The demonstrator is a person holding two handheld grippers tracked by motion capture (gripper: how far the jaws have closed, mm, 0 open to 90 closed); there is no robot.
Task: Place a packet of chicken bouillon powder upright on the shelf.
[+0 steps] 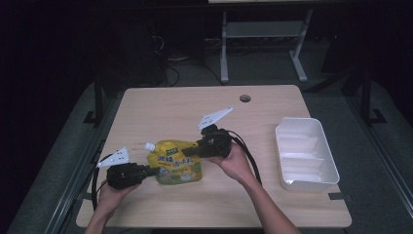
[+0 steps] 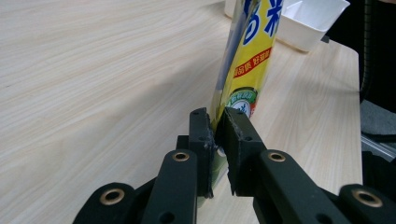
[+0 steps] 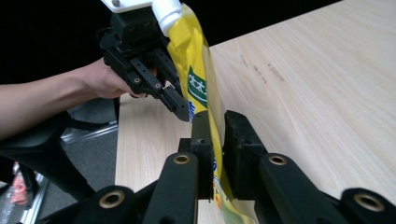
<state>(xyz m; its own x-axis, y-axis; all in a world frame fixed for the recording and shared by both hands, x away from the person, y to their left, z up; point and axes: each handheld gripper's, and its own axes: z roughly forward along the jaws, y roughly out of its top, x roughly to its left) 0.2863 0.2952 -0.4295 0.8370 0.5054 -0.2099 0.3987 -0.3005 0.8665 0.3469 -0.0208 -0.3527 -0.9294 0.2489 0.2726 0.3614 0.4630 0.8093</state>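
Observation:
A yellow drink pouch [image 1: 178, 165] with a white screw cap [image 1: 149, 146] stands on edge over the wooden table [image 1: 195, 107], gripped from both sides. My left gripper [image 1: 153, 171] is shut on its lower left edge; in the left gripper view the pads pinch the thin seam of the pouch [image 2: 247, 60] tightly at the left gripper [image 2: 217, 116]. My right gripper [image 1: 195, 148] holds the upper right edge. In the right gripper view the pouch [image 3: 198, 79] fills the gap between the jaws of the right gripper [image 3: 215, 119], and the left gripper [image 3: 173, 100] clamps it farther off, below the cap [image 3: 166, 9].
A white divided tray [image 1: 280, 134] sits at the table's right side, and its corner [image 2: 308, 28] lies beyond the pouch in the left gripper view. A round cable hole [image 1: 245, 98] is near the far edge. Dark floor and desk legs surround the table.

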